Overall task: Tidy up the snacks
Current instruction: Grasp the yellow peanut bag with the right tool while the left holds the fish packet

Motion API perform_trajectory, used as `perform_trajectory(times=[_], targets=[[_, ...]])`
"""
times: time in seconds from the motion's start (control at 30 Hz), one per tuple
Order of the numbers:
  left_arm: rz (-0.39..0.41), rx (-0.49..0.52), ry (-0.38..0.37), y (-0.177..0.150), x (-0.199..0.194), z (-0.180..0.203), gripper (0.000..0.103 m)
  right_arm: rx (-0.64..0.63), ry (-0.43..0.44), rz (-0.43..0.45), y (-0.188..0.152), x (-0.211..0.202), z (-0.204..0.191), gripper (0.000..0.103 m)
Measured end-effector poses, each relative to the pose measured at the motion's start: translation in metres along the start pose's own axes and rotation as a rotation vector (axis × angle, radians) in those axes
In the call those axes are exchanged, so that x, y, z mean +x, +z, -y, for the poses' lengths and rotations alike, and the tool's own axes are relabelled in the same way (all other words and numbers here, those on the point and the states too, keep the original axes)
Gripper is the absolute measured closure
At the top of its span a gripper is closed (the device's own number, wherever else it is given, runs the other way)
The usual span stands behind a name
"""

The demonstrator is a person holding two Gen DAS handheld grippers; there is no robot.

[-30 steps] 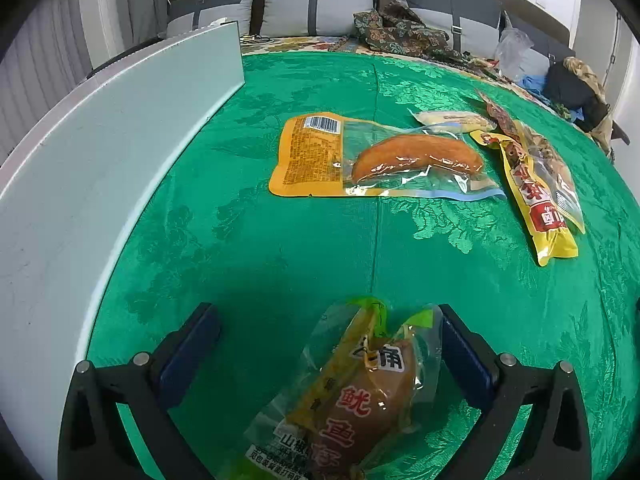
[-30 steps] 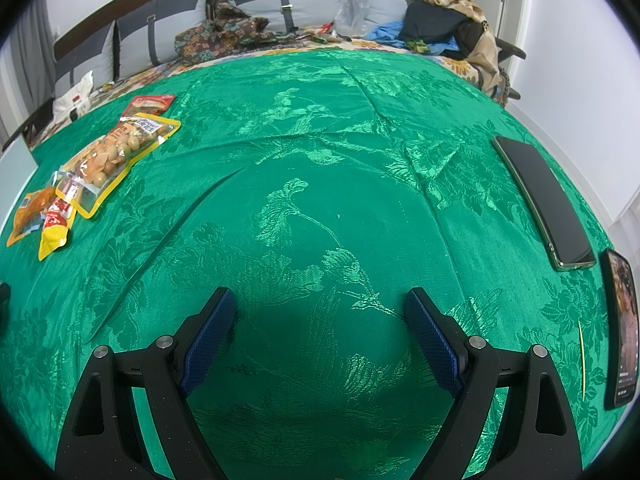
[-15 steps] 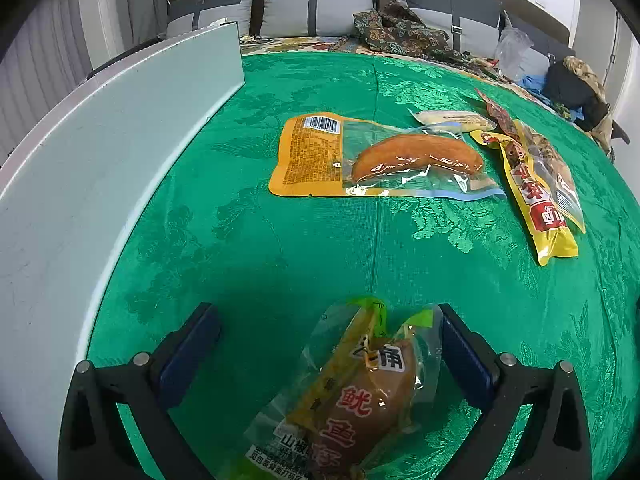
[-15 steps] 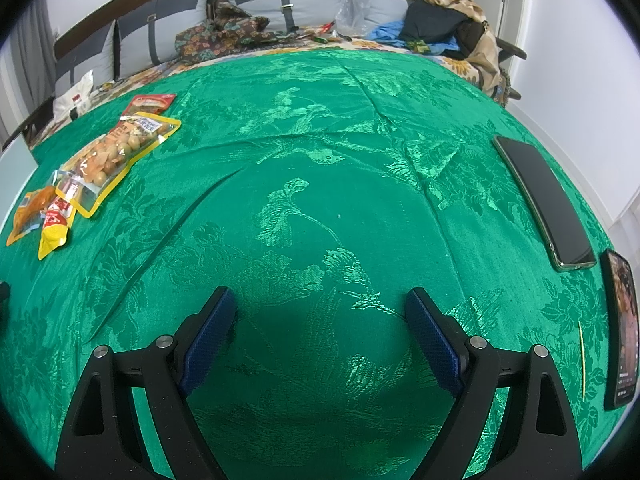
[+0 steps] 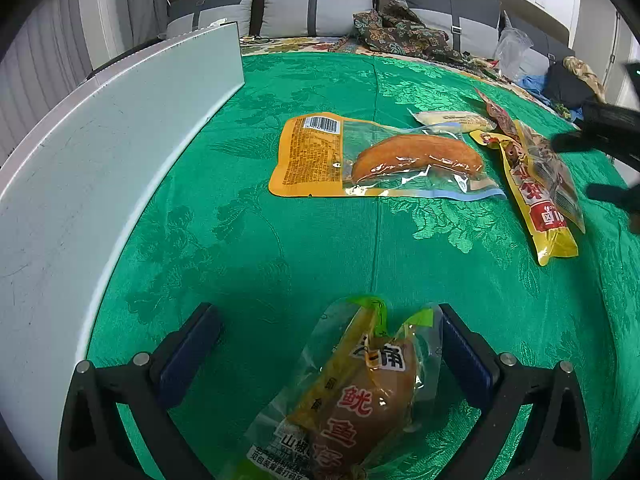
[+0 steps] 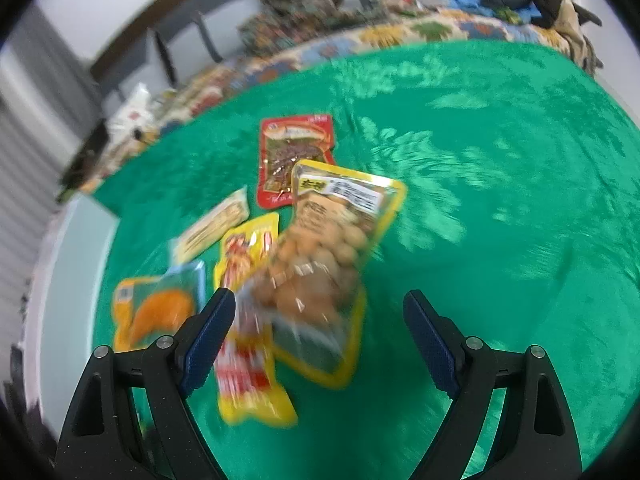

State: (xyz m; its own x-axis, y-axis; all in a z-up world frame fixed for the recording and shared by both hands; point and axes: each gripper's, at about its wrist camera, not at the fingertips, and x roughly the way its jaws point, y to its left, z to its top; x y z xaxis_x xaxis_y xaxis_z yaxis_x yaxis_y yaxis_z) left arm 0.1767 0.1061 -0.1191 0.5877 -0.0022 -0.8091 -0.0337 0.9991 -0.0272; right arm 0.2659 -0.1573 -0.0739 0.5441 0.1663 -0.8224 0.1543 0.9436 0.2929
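- Nearest in the left wrist view, the left tongs [image 5: 328,344] stand wide apart over the green cloth [image 5: 240,248], gripping nothing.
- Between their blue-padded fingers [image 5: 188,350] lies a squid snack packet [image 5: 356,396], clear with a green top and red characters; it sits closer to the right finger and seems to touch its pad, while a broad gap separates it from the left one.
- Along the left side a white board [image 5: 100,152] stands on edge, well apart from the packet.
- Farther out, past the middle of the cloth, an orange sausage pack [image 5: 376,158] lies flat with its barcode end toward the board.
- Just beyond it rests a small pale packet [image 5: 452,120], and to the right a long yellow-and-red packet [image 5: 536,204] partly covered by a clear bag.
- At the far right edge a dark shape, blurred, hangs above those packets; it may be the other tool.
- Similarly, the right tongs [image 6: 320,320] are spread wide and hold nothing; this view is blurred.
- Between and just ahead of their fingers lies a yellow-rimmed bag of round brown pieces [image 6: 332,256], overlapping the yellow-and-red packet beside the left finger.
- Beyond it a red packet [image 6: 294,156] lies flat, with the pale packet and the sausage pack off to the left.
- Farthest back are grey cushions [image 5: 316,8] and a heap of patterned fabric [image 5: 400,28].
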Motion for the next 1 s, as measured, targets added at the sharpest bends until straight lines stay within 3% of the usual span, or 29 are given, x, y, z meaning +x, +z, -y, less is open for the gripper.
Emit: perform_trajectory(times=[0.1,0.3,0.4,0.77,0.83,1.0], targets=[[0.000,0.000,0.000,0.000,0.000,0.000,0.000,0.009,-0.054,-0.054,0.008,0.028,-0.014,0.015],[0.001,0.000,0.000,0.000,0.001,0.000,0.000,0.031,-0.083,-0.053,0.012,0.039,-0.016,0.015],[0.001,0.001,0.000,0.000,0.001,0.000,0.000,0.061,-0.062,-0.096,0.015,0.038,-0.013,0.015],[0.001,0.001,0.000,0.000,0.001,0.000,0.000,0.056,-0.028,-0.080,0.022,0.045,-0.019,0.013],[0.001,0.001,0.000,-0.001,0.001,0.000,0.000,0.087,0.026,-0.058,0.022,0.041,-0.012,0.013],[0.001,0.001,0.000,-0.001,0.001,0.000,0.000,0.307,0.302,0.040,0.022,0.023,0.043,0.013]])
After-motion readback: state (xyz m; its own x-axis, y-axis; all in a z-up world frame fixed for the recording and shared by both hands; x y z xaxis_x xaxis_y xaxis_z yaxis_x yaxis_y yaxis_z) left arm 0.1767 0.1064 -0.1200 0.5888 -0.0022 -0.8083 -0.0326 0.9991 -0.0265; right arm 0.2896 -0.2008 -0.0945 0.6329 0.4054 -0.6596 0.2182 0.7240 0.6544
